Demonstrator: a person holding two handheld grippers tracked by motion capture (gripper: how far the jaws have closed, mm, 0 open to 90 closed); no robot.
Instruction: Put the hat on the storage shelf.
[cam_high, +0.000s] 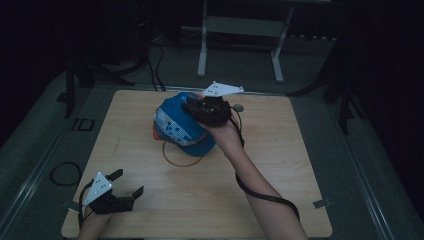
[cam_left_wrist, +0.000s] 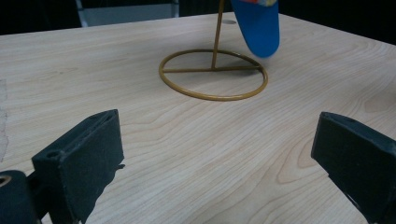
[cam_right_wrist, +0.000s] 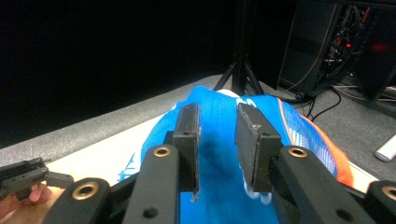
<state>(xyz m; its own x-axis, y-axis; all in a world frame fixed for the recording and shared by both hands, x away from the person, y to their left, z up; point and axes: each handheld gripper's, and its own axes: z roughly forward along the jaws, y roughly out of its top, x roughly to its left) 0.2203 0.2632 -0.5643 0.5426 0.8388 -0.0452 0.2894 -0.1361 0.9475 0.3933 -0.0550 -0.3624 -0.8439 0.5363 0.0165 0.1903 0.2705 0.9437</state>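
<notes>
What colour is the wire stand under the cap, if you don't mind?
Golden yellow; the wire stand shows best in the left gripper view.

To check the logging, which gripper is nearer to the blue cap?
Right. The right gripper is on top of the blue cap; the left gripper stays far away at the table's near left corner.

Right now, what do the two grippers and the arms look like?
Both the left gripper and the right gripper are black with two blocky jaws, each topped by a grey three-cornered plate. A black cable trails along the right forearm. Forearms are bare, no sleeves.

Dim room, grey carpet floor (cam_high: 320, 75), white frame stand (cam_high: 240, 30) behind wooden table (cam_high: 280, 165).
</notes>
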